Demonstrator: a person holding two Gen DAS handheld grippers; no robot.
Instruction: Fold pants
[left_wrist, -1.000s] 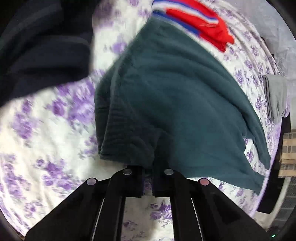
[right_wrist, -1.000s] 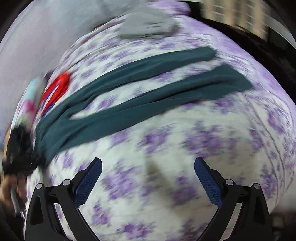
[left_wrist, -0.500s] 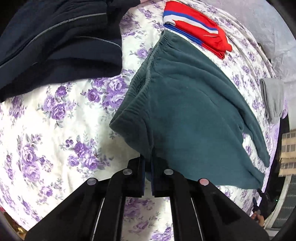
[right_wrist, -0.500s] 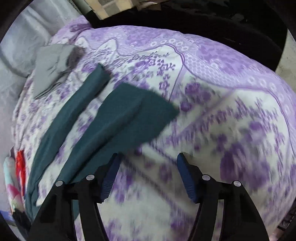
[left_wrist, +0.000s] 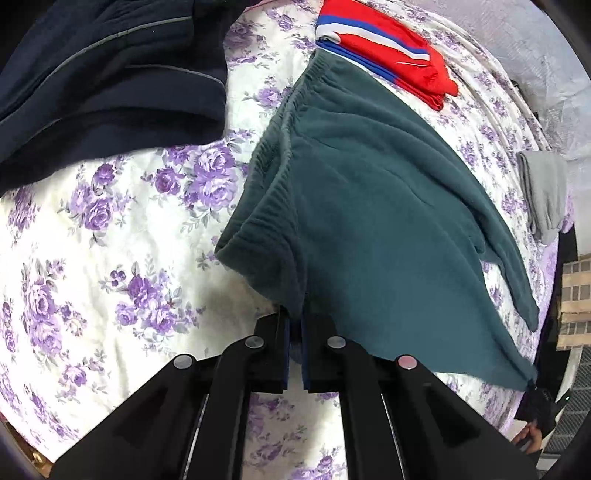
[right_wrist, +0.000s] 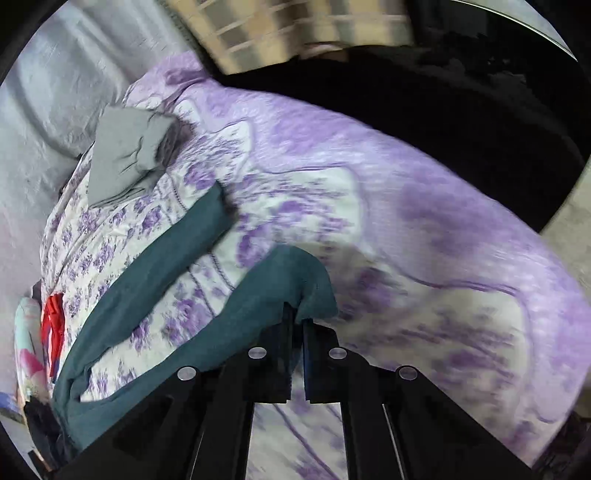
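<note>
Left wrist view: left tongs (left_wrist: 294, 325) closed on the waistband corner of the teal pants (left_wrist: 369, 206), fabric pinched between the two pads and lifted slightly off the bed (left_wrist: 92, 240). Ribbed elastic waistband seen running from the grip up toward a folded red garment with blue and white stripes (left_wrist: 388, 55), the far end of the waistband just beside it. Pant legs spread away to the right across the white sheet with purple flowers, one hem reaching the lower right edge of the mattress. Dark navy clothing (left_wrist: 103, 81) heaped at upper left, apart from the pants. Folded grey garment (left_wrist: 543, 192) lying near the right edge of the bed.

Right wrist view: right tongs (right_wrist: 298, 325) shut on the hem end of the nearer leg of the teal pants (right_wrist: 155, 266), cloth bunched over the fingertips. Second leg laid flat beyond it, separated by a strip of bare floral sheet, its hem pointing toward the grey garment (right_wrist: 125, 155). Both legs joined at lower left, near the red garment (right_wrist: 53, 325). Purple border of the bed cover (right_wrist: 424, 221) blurred at right; tiled floor (right_wrist: 277, 29) visible past the mattress edge at top.
</note>
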